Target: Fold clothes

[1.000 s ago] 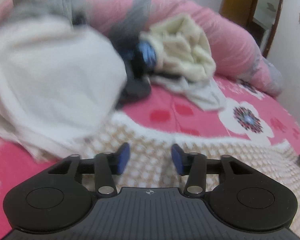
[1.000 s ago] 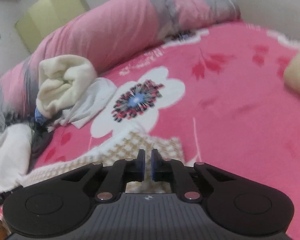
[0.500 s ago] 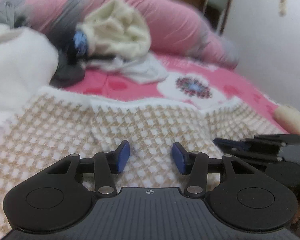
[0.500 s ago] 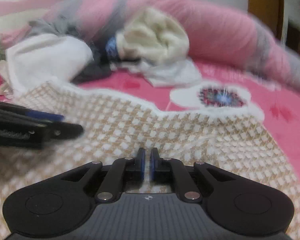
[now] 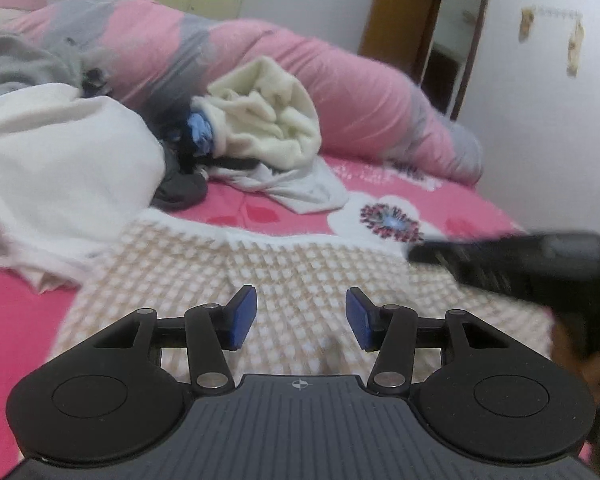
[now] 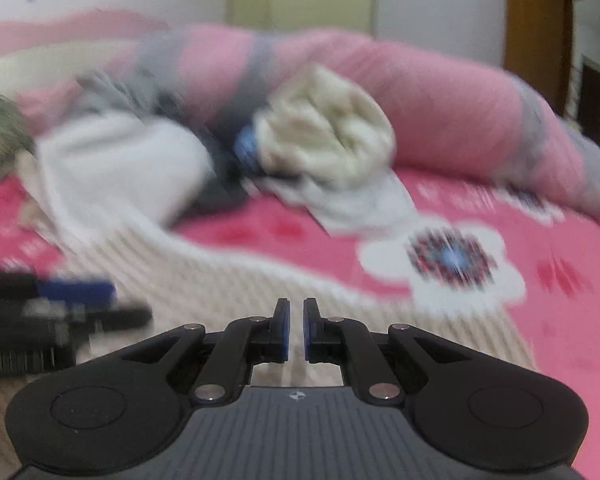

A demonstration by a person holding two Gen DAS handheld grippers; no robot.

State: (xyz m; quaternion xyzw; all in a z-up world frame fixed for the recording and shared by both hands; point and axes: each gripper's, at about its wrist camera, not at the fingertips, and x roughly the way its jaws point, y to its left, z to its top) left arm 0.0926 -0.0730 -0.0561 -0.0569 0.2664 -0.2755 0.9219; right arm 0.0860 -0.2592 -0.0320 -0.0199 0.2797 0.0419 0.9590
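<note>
A beige-and-white checked garment lies spread flat on the pink floral bedsheet. My left gripper hovers over its near part, open, with nothing between the blue pads. In the right wrist view the same garment is blurred under my right gripper, which is shut with no cloth seen between the pads. Each gripper shows in the other's view: the right gripper as a dark blur over the garment's right side, the left gripper at the left edge.
Behind the garment sits a pile of clothes: a big white piece, a cream fleece, dark and blue items. A rolled pink-and-grey quilt runs along the back. A wooden door and white wall stand at right.
Both views have swung over the checked garment. The white piece slid to the left of the left view. The right gripper came in at that view's right and the right view levelled out.
</note>
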